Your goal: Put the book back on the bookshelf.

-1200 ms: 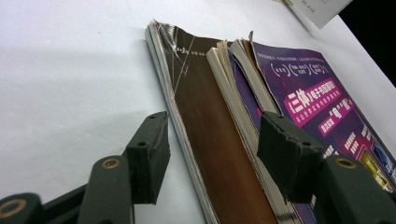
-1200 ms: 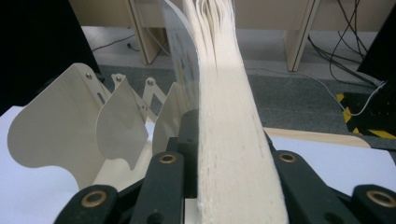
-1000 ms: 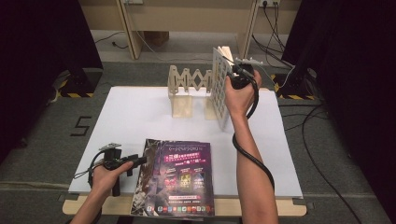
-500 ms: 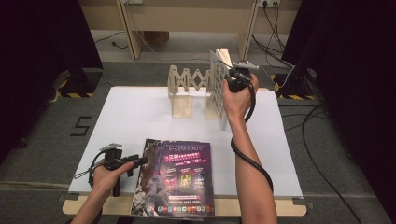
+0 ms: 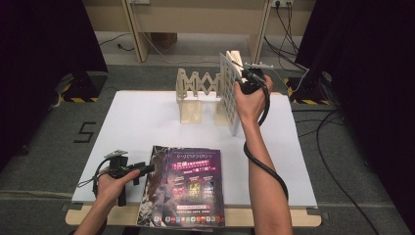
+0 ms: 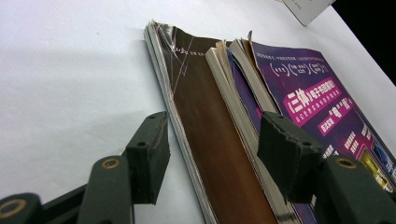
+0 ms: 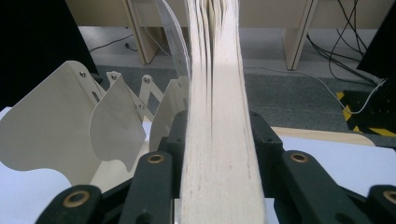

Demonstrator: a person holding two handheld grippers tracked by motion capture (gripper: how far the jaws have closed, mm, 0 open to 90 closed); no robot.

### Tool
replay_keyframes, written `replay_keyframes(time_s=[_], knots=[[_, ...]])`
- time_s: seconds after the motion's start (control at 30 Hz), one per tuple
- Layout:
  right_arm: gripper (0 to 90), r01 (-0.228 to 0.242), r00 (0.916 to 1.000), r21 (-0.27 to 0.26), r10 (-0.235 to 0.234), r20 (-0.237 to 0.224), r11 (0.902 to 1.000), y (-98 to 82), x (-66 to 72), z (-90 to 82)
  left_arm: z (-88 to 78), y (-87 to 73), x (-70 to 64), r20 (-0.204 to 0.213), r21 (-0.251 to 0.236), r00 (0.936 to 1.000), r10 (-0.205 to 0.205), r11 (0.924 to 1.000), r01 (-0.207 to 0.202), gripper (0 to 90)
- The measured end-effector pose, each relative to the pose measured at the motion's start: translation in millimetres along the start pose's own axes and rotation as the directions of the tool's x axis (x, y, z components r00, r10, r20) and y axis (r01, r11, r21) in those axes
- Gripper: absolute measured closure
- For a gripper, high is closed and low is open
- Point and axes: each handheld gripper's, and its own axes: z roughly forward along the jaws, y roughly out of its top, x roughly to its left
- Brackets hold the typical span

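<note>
White board covers the table (image 5: 147, 122), with dark curtains on both sides and cables on the grey floor behind. From the high view, a pale wooden accordion rack (image 5: 198, 93) stands at the far middle of the table, and a book (image 5: 230, 90) stands upright at the rack's right end, its cover patterned with small squares. The right gripper (image 5: 244, 76) is raised at the book's top edge, the person's forearm rising to it from the near edge. A stack of magazines (image 5: 188, 183) lies flat at the near edge, purple cover up, and the left gripper (image 5: 142, 169) rests just at the stack's left side. In the left gripper view, the jaws stand released and wide apart, one pad (image 6: 149, 151) on the white surface left of the magazines (image 6: 219, 140), the other over their stacked spines, neither pressing. In the right gripper view, the book's (image 7: 217, 140) page edges run straight up between the jaws; these have just been opening, and whether the pads touch the book I cannot tell. The rack's (image 7: 93, 121) rounded wooden dividers fan out to the left of it.
</note>
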Motion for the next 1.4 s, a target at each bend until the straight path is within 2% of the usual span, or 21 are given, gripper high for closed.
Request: replay_keyframes(time_s=[0.2, 0.3, 0.53, 0.77, 0.93, 1.4], knots=[[71.3, -0.001, 1.0000, 0.043, 0.001, 0.002, 0.9991, 4.1, 1.0, 4.5, 0.6, -0.3, -0.2, 0.001, 0.005, 1.0000, 0.002, 1.0000, -0.002, 42.3], [74.0, 0.009, 0.9997, 0.064, -0.010, 0.020, 0.9979, 7.3, 2.6, 5.3, 0.7, -0.4, 0.2, -0.001, 0.006, 1.0000, 0.003, 1.0000, -0.003, 42.3], [74.5, -0.015, 0.9993, 0.002, 0.014, 0.035, 0.9999, 2.3, 1.1, 4.2, 1.1, -0.5, 1.4, -0.001, 0.004, 1.0000, -0.003, 1.0000, 0.003, 42.3], [74.3, -0.001, 0.9978, -0.056, 0.005, 0.066, 0.9984, -5.7, 4.5, 5.1, 0.6, -0.4, 1.3, -0.003, 0.002, 1.0000, -0.002, 1.0000, 0.002, 42.3], [73.6, 0.009, 0.9975, -0.049, -0.006, 0.070, 0.9987, -6.4, 4.2, 3.9, 0.0, -1.0, -0.1, 0.002, 0.002, 1.0000, 0.003, 1.0000, -0.003, 42.3], [66.1, -0.001, 0.9984, -0.038, 0.003, 0.056, 0.9993, -7.0, 3.2, -0.3, -0.1, -0.5, -1.5, 0.000, 0.000, 1.0000, 0.004, 1.0000, -0.004, 42.2]])
